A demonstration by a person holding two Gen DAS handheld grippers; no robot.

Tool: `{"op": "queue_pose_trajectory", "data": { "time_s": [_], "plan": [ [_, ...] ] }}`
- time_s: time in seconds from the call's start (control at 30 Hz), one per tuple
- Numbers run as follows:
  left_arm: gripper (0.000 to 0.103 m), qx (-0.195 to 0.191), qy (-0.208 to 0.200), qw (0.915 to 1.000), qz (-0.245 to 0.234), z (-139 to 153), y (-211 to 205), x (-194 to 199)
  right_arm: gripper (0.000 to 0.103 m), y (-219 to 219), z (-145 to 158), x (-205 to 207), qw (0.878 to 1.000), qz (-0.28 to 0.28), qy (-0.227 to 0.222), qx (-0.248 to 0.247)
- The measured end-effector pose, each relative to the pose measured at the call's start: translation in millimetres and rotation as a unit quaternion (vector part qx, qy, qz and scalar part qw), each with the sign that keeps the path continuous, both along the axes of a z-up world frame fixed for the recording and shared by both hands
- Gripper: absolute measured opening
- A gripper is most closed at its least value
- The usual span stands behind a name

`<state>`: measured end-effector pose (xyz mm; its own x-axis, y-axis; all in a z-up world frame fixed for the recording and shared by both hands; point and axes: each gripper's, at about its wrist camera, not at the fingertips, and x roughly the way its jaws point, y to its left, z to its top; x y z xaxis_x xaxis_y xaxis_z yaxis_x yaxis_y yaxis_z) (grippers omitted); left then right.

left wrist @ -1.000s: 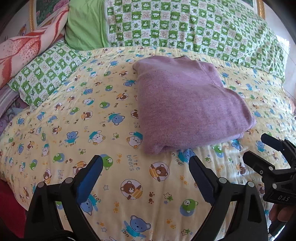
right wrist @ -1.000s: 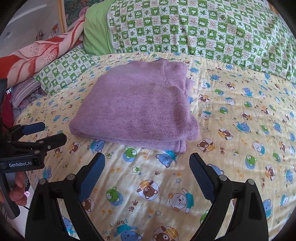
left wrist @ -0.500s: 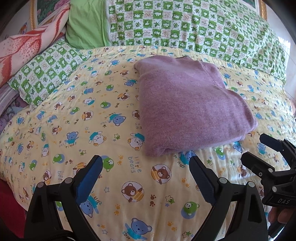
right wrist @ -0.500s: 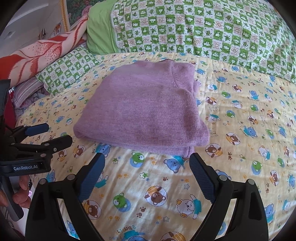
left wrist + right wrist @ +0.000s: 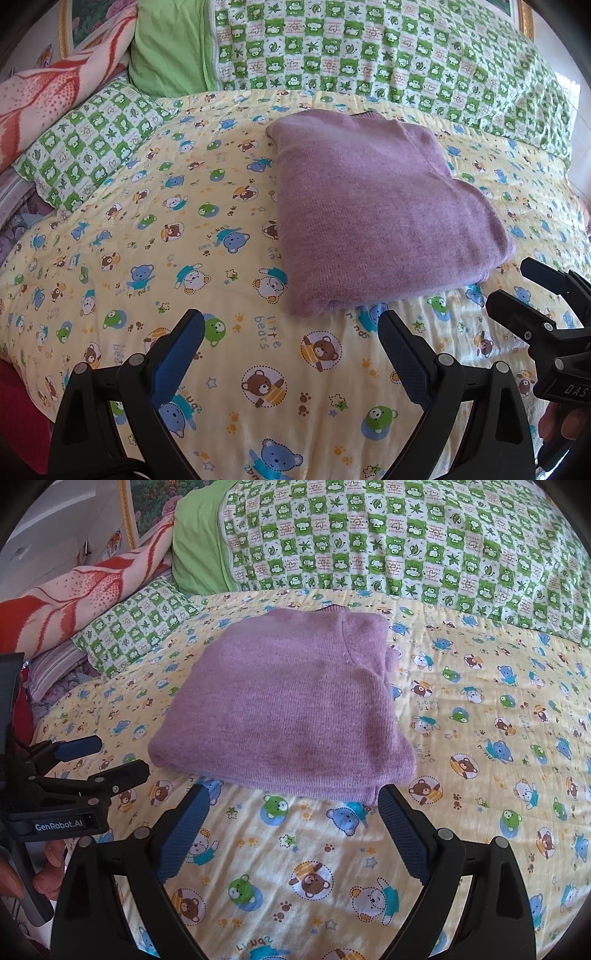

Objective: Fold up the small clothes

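Note:
A purple knit sweater [image 5: 373, 214] lies folded into a rough rectangle on the yellow bear-print bedspread [image 5: 155, 236]. My left gripper [image 5: 291, 347] hovers open over the spread, just short of the sweater's near left corner, nothing between its fingers. In the right wrist view the same sweater [image 5: 291, 709] fills the middle, and my right gripper [image 5: 293, 819] stands open in front of its near edge, its fingertips level with that hem. The right gripper [image 5: 517, 288] also shows at the right rim of the left wrist view; the left gripper [image 5: 110, 757] shows at the left of the right wrist view.
Green checked pillows [image 5: 369, 51] and a plain green pillow [image 5: 170, 48] line the head of the bed. A small checked pillow [image 5: 85, 147] and a red-and-pink blanket [image 5: 55, 88] sit at the left. A hand [image 5: 40, 871] holds the left gripper's handle. The bed edge drops off at lower left.
Both grippers have drifted slightly toward the sweater, which looks a little larger and nearer in both views. Both stayed open and the sweater has not moved.

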<state>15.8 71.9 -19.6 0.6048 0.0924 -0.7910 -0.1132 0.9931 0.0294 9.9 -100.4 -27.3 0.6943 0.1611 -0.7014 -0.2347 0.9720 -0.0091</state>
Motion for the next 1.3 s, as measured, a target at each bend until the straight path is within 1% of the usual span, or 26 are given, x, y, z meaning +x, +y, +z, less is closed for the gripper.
{"op": "queue_pose_trajectory", "data": {
  "time_s": [0.43, 0.77, 1.3],
  "plan": [
    [0.096, -0.005, 0.006, 1.0, -0.003, -0.3, 2.0, 3.6, 0.093, 2.7, 3.6, 4.2, 1.0, 0.003, 0.001, 0.003],
    [0.096, -0.008, 0.005, 1.0, 0.002, 1.4, 2.0, -1.3, 0.093, 7.5, 4.8, -0.1, 1.0, 0.0, 0.002, 0.007],
    [0.097, -0.01, -0.001, 0.9999, -0.004, 7.8, 1.6, -0.5, 0.093, 9.3, 11.7, -0.1, 1.0, 0.002, -0.004, 0.011]
  ]
}}
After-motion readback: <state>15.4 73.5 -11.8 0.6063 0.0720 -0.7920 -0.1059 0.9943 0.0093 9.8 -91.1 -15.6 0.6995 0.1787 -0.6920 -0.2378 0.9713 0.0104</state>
